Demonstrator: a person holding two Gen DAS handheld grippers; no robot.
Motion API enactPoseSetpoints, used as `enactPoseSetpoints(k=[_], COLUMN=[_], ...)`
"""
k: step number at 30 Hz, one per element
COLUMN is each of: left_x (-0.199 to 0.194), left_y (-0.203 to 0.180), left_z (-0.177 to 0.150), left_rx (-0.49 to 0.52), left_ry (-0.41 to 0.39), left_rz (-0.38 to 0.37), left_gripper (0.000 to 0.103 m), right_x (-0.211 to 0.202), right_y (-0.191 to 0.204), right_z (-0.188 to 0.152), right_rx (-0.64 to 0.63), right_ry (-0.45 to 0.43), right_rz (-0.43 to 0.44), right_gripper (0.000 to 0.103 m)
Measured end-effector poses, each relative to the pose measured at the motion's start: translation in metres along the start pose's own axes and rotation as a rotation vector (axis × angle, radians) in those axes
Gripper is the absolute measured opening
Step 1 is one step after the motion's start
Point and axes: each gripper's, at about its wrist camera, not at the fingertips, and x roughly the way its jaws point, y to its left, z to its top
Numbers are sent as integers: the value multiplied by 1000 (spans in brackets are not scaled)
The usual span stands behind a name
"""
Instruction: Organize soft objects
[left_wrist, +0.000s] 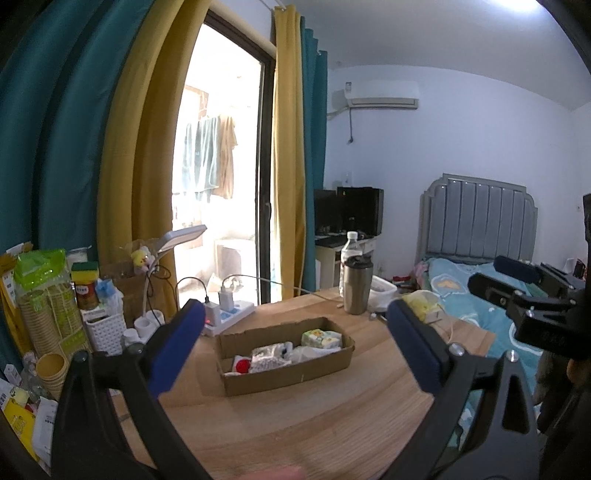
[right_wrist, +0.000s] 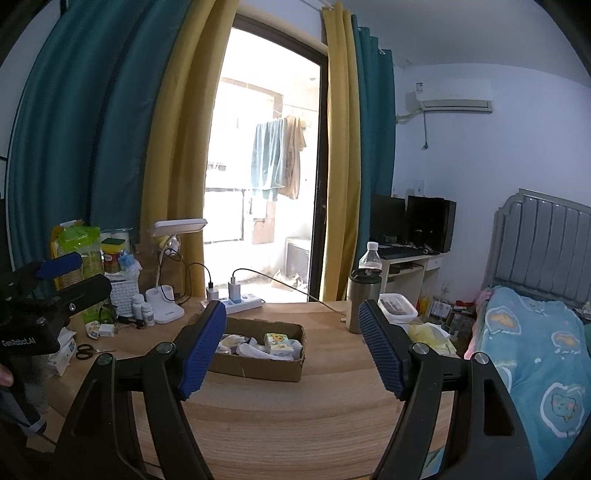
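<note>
The round light-wood desk (right_wrist: 295, 424) carries a shallow brown cardboard box (right_wrist: 258, 365) near its middle, and the soft things already lie inside it: a pale green-and-white printed tissue pack (left_wrist: 320, 338) at the right-hand end, white crumpled cloth pieces (left_wrist: 271, 354) in the middle, and a small red plush item (left_wrist: 242, 366) at the left end. No soft thing appears loose on the bare wood in front of the box, so the sorting looks nearly or wholly done.

The left gripper (left_wrist: 295, 343) and the right gripper (right_wrist: 293, 347) both hover short of the box with fingers spread wide and nothing between them. The next move, if any, calls for finding a stray item among the clutter at the desk's left edge, then reaching over the box wall without knocking the tall steel tumbler (right_wrist: 362, 301) beside it.

The box's near wall hides the lower part of its contents. What the white pieces are cannot be made out. A yellowish crumpled bag (right_wrist: 428, 332) at the desk's right edge is partly cut off by the right gripper's finger.
</note>
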Motion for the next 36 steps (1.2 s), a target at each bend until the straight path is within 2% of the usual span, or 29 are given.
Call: enactPoseSetpoints(k=[36], left_x=[-3], left_y=[-4], left_z=[-3], left_rx=[-13], left_ry=[11], left_rz=[-7], left_gripper=[100], right_x=[3], right_y=[7], right_z=[-3], right_rx=[-6], right_ry=[23], right_rz=[18], right_gripper=[77])
